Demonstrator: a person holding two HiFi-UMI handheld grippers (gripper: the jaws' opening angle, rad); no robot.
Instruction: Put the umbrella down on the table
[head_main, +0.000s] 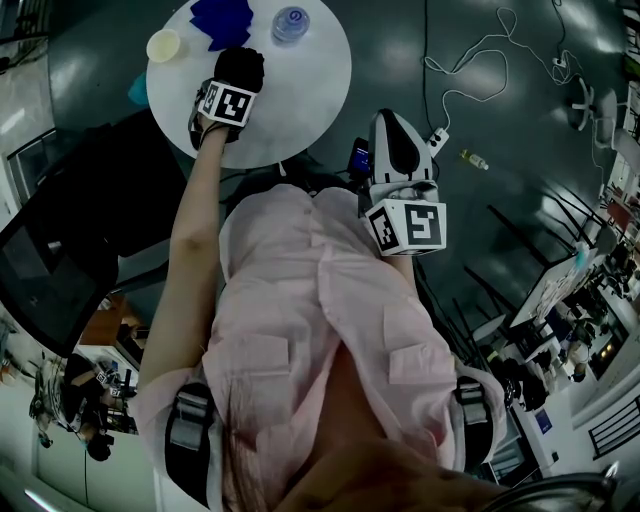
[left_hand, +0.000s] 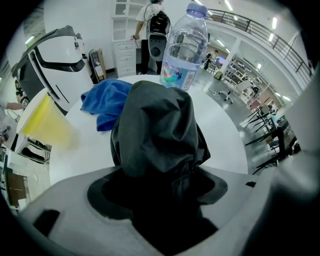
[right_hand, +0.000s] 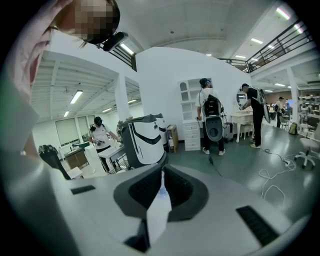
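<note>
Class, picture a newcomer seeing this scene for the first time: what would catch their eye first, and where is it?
The dark folded umbrella, clamped in the left gripper, fills the left gripper view over the round white table. Behind it sit a clear water bottle, a crumpled blue cloth and, at the left, a yellow cup. The right gripper, shut on nothing, is held off the table by the person's pink shirt.

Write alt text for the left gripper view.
The left gripper holds a folded black umbrella in its jaws over a round white table. Beyond it are a blue cloth, a water bottle and a yellow cup.
</note>
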